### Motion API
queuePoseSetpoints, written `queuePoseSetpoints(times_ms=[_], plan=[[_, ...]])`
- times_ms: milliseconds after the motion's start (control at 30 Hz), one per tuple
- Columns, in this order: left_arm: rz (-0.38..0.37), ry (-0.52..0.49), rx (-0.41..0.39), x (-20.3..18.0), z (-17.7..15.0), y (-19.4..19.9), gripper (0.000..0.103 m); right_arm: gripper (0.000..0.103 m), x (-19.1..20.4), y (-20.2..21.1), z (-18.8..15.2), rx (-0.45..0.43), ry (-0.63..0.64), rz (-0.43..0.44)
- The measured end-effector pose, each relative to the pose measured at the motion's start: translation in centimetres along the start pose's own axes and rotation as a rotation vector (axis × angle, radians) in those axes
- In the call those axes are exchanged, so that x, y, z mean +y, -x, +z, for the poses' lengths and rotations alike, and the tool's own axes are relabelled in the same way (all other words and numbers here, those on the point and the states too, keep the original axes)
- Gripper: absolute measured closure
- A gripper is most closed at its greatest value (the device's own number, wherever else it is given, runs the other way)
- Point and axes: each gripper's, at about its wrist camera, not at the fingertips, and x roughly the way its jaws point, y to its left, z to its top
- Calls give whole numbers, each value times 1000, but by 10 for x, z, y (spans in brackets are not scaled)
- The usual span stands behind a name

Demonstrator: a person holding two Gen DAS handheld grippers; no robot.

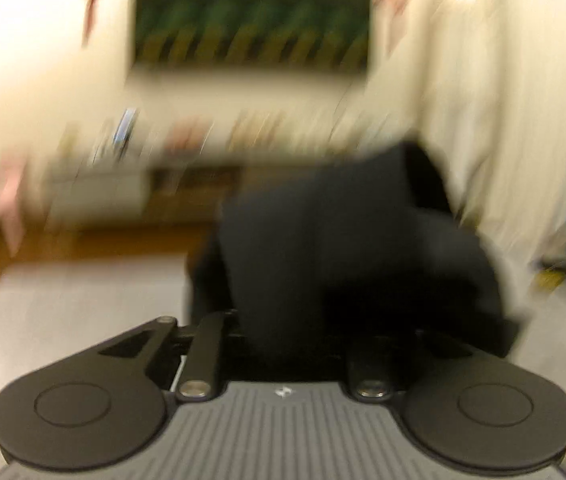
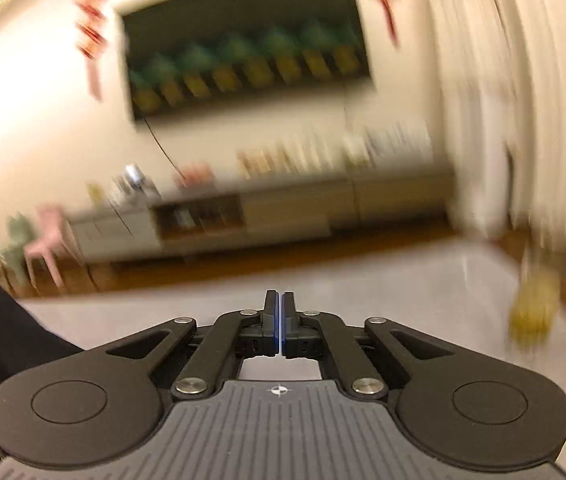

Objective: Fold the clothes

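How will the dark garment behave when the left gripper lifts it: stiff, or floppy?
Probably floppy: the dark garment rises in soft rounded folds in front of the left gripper and hides its fingertips. It looks thick, so likely fairly heavy. The far part may drag over the grey surface.

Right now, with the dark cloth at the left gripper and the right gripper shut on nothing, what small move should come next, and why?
Probably open the right gripper and bring it toward the dark garment. The cloth bunches over the left gripper, hiding its fingers, and hangs in a heap above the grey table. The right one's pads meet with nothing between them, so a second grip seems needed to spread it.
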Motion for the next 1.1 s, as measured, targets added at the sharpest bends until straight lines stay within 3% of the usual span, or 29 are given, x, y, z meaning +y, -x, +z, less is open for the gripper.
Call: queuePoseSetpoints(times_ms=[33,67,100,133,167,200,233,300,367,433,467,500,533,567,600,667,733,867,933,1033,1100], plan=[[40,12,90,6,-12,-20,83,102,-1,-19,-13,97,-19,21],[76,24,171,12,-24,-37,77,101,5,-25,-22,141,-24,51],[69,46,172,14,-38,-36,70,88,10,-31,-32,185,-29,81],[63,68,171,16,-51,-35,51,75,17,-36,-41,226,-25,117],[60,94,166,17,-63,-31,38,41,31,-32,-47,243,22,183],[60,120,163,18,-72,-28,35,17,44,-25,-51,236,60,247],[58,147,160,19,-82,-25,34,8,58,-18,-55,222,96,296],[21,215,173,22,-94,-18,30,8,84,-10,-64,212,194,350],[-21,272,184,19,-102,-20,20,8,108,-19,-74,205,302,323],[-35,307,206,14,-105,-29,14,9,131,-32,-84,197,403,277],[-33,315,213,12,-104,-36,14,20,138,-37,-88,210,420,256],[-25,313,213,11,-103,-43,15,61,144,-41,-93,223,436,235],[-14,302,212,8,-102,-47,35,84,149,-47,-96,235,450,213],[-7,286,220,8,-100,-52,77,95,148,-55,-95,241,445,188],[-1,272,224,9,-98,-55,86,100,146,-56,-93,228,447,169],[5,272,155,20,-82,-39,95,101,141,-48,-81,167,422,123],[10,272,83,32,-65,-21,96,102,124,-27,-59,68,358,68],[-15,274,-167,66,-16,64,97,103,72,29,2,-182,208,-94],[1,248,-174,76,-4,71,97,103,42,32,15,-210,137,-133],[38,212,12,80,-15,31,97,103,28,9,3,-69,84,-115],[41,205,104,79,-32,9,97,103,41,0,-18,16,61,-29]])
